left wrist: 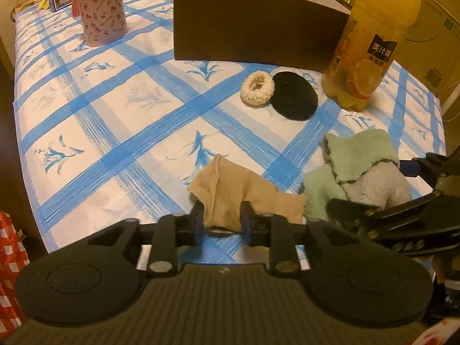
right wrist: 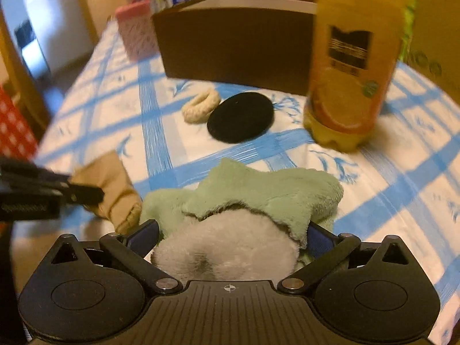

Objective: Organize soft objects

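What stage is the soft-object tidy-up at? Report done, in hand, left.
Done: nothing visibly put away; the brown box's inside is hidden. In hand: the left gripper straddles the beige stocking, and the right gripper stands wide around the green-and-grey plush cloth. Left: the cream knitted scrunchie and black round pad on the blue-checked tablecloth.

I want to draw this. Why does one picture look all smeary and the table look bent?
Right wrist view: motion blur smears the juice bottle and brown box. Left wrist view: sharper, and its fisheye lens curves the checked tablecloth. Both views have dim, yellowish light.
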The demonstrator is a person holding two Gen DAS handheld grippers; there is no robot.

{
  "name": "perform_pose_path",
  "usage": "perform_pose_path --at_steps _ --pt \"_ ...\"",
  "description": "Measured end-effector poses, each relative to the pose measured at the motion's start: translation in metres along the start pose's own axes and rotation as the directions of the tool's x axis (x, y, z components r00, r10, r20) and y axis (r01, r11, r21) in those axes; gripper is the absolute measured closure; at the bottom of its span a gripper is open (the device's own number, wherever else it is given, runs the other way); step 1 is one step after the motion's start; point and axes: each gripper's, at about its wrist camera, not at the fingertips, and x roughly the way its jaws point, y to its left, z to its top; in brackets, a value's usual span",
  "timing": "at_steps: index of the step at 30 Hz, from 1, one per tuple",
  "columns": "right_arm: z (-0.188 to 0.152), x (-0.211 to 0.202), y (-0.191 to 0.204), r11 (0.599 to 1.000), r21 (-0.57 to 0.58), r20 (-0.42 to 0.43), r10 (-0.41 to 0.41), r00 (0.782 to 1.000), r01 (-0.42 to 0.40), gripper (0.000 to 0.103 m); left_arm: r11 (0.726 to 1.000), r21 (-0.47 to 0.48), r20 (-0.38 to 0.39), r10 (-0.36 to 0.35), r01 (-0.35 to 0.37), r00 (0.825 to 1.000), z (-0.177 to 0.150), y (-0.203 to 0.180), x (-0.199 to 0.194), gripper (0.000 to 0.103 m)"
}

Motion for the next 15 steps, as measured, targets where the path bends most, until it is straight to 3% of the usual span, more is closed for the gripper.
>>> perform_pose_path --at_steps 1,4,7,9,15 --pt "-0.002 0.002 0.004 1.000 -0.026 0.000 -0.017 1.000 0.017 0.000 1.000 -0.003 -0.001 0.004 -0.004 1.000 0.000 0.001 0.000 0.063" --pt "-0.006 0.005 0.008 0.997 -0.074 0.012 -0.034 0.999 0.035 0.003 1.000 -0.012 -0.005 0.013 -0.013 1.000 0.000 0.006 0.002 0.056" --pt "-0.009 0.004 0.007 0.994 -0.100 0.032 -0.028 0.999 0.031 0.016 1.000 -0.013 -0.007 0.001 -0.002 1.000 0.001 0.007 0.005 0.045" --pt "-0.009 0.002 0.009 0.993 -0.115 0.043 -0.015 0.999 0.020 0.028 1.000 0.003 -0.004 -0.008 0.008 1.000 0.001 0.003 0.007 0.045" --pt "-0.009 0.000 0.014 0.988 -0.154 0.057 0.018 0.998 -0.009 0.044 0.998 0.041 0.024 -0.056 0.055 0.998 0.005 -0.013 0.014 0.077"
